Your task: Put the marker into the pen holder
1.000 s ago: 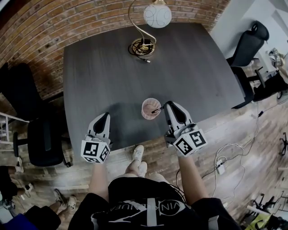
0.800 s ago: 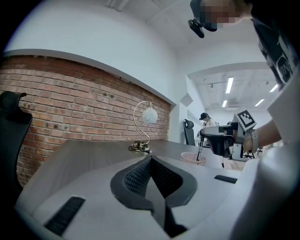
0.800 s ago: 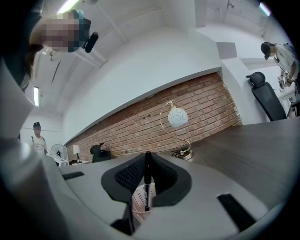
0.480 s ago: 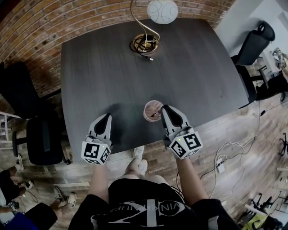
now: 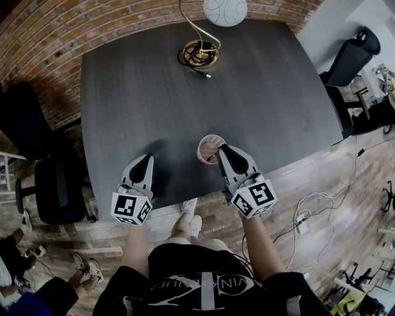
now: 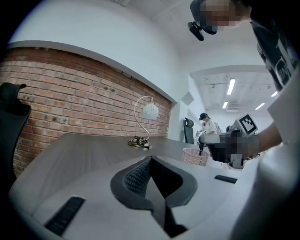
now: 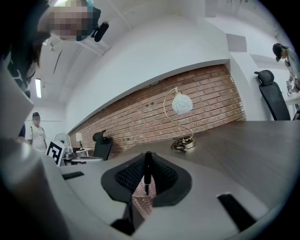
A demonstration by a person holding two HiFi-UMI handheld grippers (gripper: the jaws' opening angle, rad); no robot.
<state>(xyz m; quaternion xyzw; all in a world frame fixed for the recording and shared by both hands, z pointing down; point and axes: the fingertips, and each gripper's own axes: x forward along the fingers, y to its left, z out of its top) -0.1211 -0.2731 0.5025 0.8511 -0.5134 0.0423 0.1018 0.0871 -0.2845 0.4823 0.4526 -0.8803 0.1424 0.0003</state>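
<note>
A pink mesh pen holder (image 5: 208, 149) stands on the dark table (image 5: 154, 92) near its front edge. My right gripper (image 5: 220, 150) is right at the holder's rim, shut on a black marker (image 7: 147, 171) that stands upright between its pads, its lower end over the holder's pink mesh (image 7: 140, 200). In the left gripper view the holder (image 6: 195, 157) appears to the right with the marker (image 6: 201, 149) above it. My left gripper (image 5: 142, 165) hovers over the table's front edge, left of the holder, jaws closed with nothing between them.
A lamp with a white globe (image 5: 224, 8) and a coiled cable at its base (image 5: 199, 54) stands at the table's far side. Black office chairs stand at the left (image 5: 46, 191) and right (image 5: 349, 58). Cables lie on the wooden floor (image 5: 305, 216). A person (image 7: 35, 133) stands in the background.
My right gripper has come down and toward the holder, bringing the marker to its rim. The left gripper has barely shifted.
</note>
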